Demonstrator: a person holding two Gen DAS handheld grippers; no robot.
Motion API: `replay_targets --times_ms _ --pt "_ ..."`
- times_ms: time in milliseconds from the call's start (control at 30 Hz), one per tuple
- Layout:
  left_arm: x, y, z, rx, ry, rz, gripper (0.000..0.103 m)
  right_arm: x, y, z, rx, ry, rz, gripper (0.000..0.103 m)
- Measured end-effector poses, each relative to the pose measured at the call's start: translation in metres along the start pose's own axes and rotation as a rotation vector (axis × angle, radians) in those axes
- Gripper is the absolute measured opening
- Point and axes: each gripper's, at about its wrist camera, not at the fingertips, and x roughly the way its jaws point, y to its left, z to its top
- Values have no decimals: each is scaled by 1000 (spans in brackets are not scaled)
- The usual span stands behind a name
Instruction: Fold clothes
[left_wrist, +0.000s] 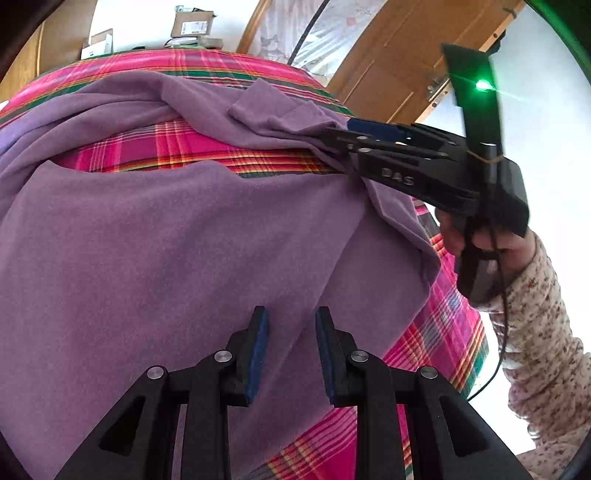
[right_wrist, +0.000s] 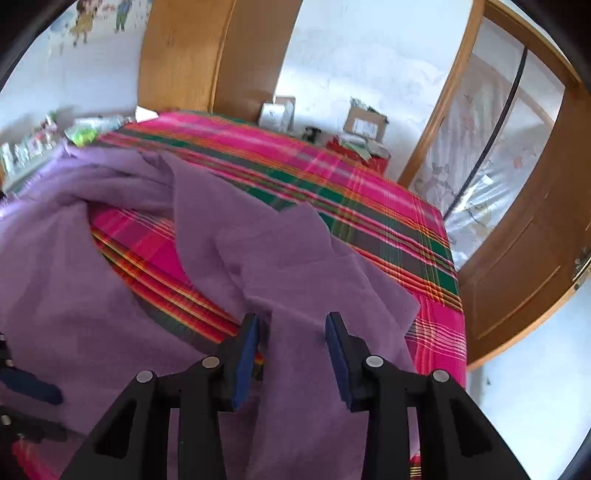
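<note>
A purple garment (left_wrist: 184, 240) lies rumpled on a bed covered by a pink plaid sheet (left_wrist: 177, 147). My left gripper (left_wrist: 291, 332) hovers open over the garment's broad near part, nothing between its blue pads. My right gripper (right_wrist: 291, 339) is open too, and a raised fold of the purple garment (right_wrist: 295, 266) runs between its spread fingers. In the left wrist view the right gripper (left_wrist: 328, 138) reaches in from the right, its tips against the cloth near the bed's right side. A hand (left_wrist: 480, 243) in a flowered sleeve (left_wrist: 539, 325) holds it.
The plaid sheet (right_wrist: 332, 177) shows bare at the far end of the bed and through a gap in the garment. Cardboard boxes (right_wrist: 364, 123) stand beyond the bed's far end. A wooden door (right_wrist: 517, 277) is close to the bed's right edge. Small clutter (right_wrist: 29, 147) lines the left.
</note>
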Motion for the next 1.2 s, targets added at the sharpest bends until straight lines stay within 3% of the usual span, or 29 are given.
replay_targets --times_ms 33,167,667,933,1200 --pt "0 0 0 -1 0 -5 27 3 0 1 -3 11 -13 35" --pt "2 0 1 -11 0 -17 27 -1 -16 -2 87 10 15 7" --pt "8 -24 -6 38 -18 55 27 -73 -94 -56 418 -126 -49 6" --pt "10 -52 -7 137 -22 92 27 -93 -131 -97 573 -150 -65 6" --pt "20 -89 -14 304 9 113 27 -100 -158 -127 688 -166 -78 6"
